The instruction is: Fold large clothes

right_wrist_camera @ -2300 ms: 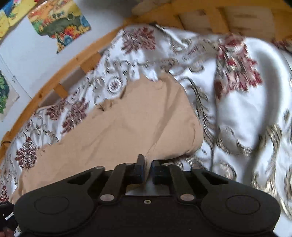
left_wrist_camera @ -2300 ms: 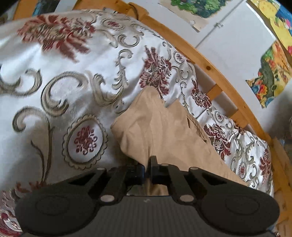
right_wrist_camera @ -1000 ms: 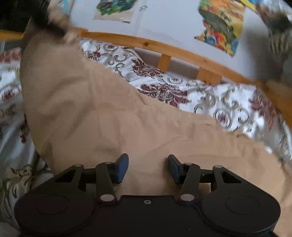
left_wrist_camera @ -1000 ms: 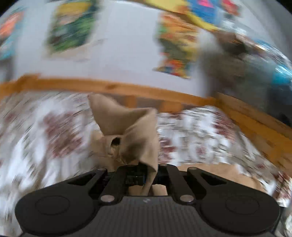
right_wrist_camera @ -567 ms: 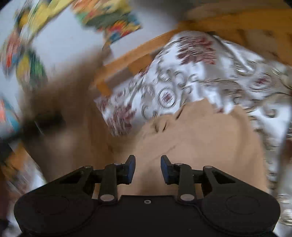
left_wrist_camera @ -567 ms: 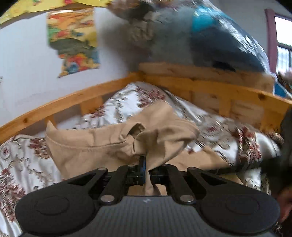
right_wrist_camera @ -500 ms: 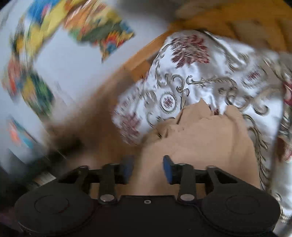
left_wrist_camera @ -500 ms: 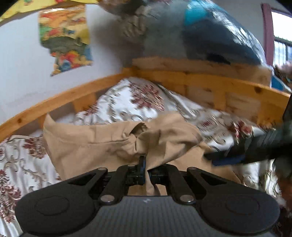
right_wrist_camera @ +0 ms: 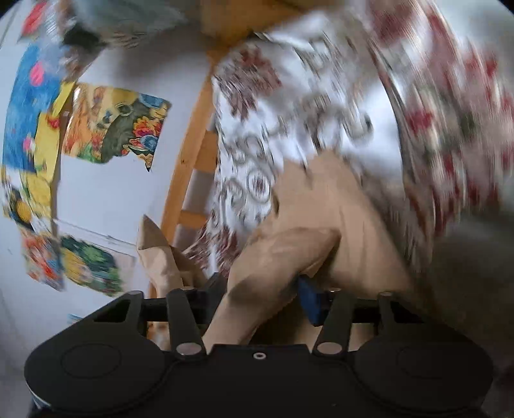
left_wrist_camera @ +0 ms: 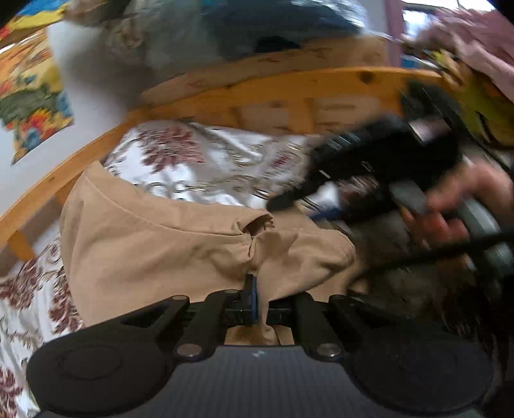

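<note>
A tan garment [left_wrist_camera: 154, 244] lies bunched on the floral bedspread [left_wrist_camera: 205, 164]. My left gripper [left_wrist_camera: 257, 299] is shut on a gathered fold of it, and the cloth drapes away to the left. In the right wrist view my right gripper [right_wrist_camera: 261, 289] has its jaws closing around a thick fold of the same tan garment [right_wrist_camera: 282, 254], which fills the gap between them. The blue pad of one of its fingers [right_wrist_camera: 310, 302] shows beside the cloth. In the left wrist view the right gripper [left_wrist_camera: 298, 205] is a dark blur at the garment's right end, held by a person's hand [left_wrist_camera: 449, 212].
A wooden bed rail [left_wrist_camera: 273, 86] curves around the far side of the mattress. Bundled bedding [left_wrist_camera: 225, 29] sits on top of it. Colourful posters [right_wrist_camera: 112, 128] hang on the white wall beside the bed.
The right gripper has rolled and swung onto the garment's end, and its jaws have narrowed around a fold. The left gripper, still shut on the cloth, has moved down toward the bed.
</note>
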